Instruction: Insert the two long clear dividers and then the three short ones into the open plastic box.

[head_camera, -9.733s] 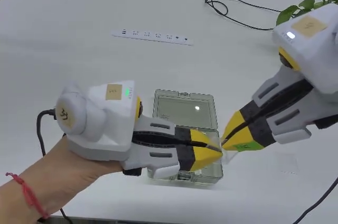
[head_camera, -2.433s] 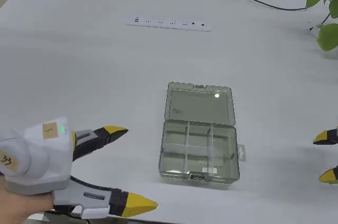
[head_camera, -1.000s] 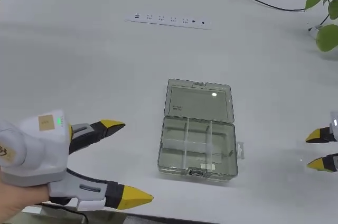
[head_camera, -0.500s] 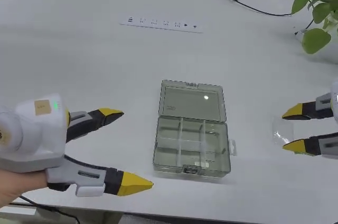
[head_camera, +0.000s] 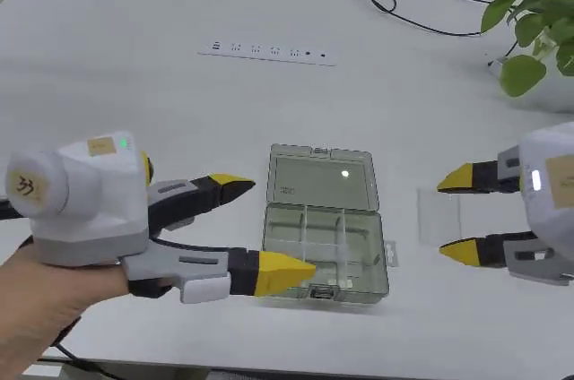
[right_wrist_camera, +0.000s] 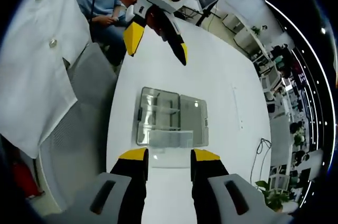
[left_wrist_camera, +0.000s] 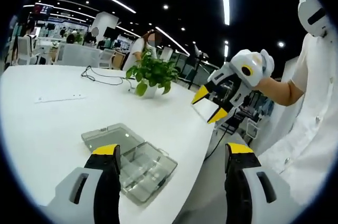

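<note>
Since half a second ago the left gripper [head_camera: 260,228] has neared the box [head_camera: 327,228] in the head view, jaws apart; the right gripper [head_camera: 459,216], also apart, flanks a divider [head_camera: 438,219] on the bench [head_camera: 134,84] beside it. Left gripper view: box ahead. Right gripper view: divider just ahead of parted tips, box beyond.

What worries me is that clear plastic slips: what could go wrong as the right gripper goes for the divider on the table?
1. The clear divider lies flat on the table between the jaws of the open right gripper; the tips may skid over it or push it away.
2. The left gripper is open, not holding the box, so the box may slide when the divider is pressed in.
</note>
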Demonstrator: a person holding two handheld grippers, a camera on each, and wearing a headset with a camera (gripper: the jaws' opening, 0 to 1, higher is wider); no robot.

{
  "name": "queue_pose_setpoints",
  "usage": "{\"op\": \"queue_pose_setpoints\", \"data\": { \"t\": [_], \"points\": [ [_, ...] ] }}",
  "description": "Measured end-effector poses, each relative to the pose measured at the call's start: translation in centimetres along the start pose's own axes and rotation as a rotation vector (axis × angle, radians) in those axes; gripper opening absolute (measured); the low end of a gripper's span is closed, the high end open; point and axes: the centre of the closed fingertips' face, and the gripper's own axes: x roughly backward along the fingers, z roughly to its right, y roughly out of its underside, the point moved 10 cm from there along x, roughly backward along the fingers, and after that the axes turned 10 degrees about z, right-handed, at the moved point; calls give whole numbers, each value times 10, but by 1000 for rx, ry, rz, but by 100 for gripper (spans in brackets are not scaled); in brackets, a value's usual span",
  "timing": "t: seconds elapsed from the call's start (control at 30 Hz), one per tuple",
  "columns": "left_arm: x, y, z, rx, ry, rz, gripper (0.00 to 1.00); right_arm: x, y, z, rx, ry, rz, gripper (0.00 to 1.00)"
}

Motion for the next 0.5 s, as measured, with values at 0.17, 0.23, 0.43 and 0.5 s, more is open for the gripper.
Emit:
{"op": "queue_pose_setpoints", "data": {
  "t": [0.17, 0.23, 0.43, 0.5],
  "points": [
    [-12, -4, 8, 120, 18, 41, 74, -3, -14, -2, 24, 15, -3, 32],
    [-16, -4, 8, 144, 11, 48, 69, -4, -22, -2, 23, 30, -1, 32],
    [-27, -1, 16, 222, 17, 9, 62, -9, -37, -4, 36, 50, -8, 32],
    [-31, 0, 18, 246, 20, 18, 57, -10, -40, -5, 39, 52, -5, 32]
  ]
}}
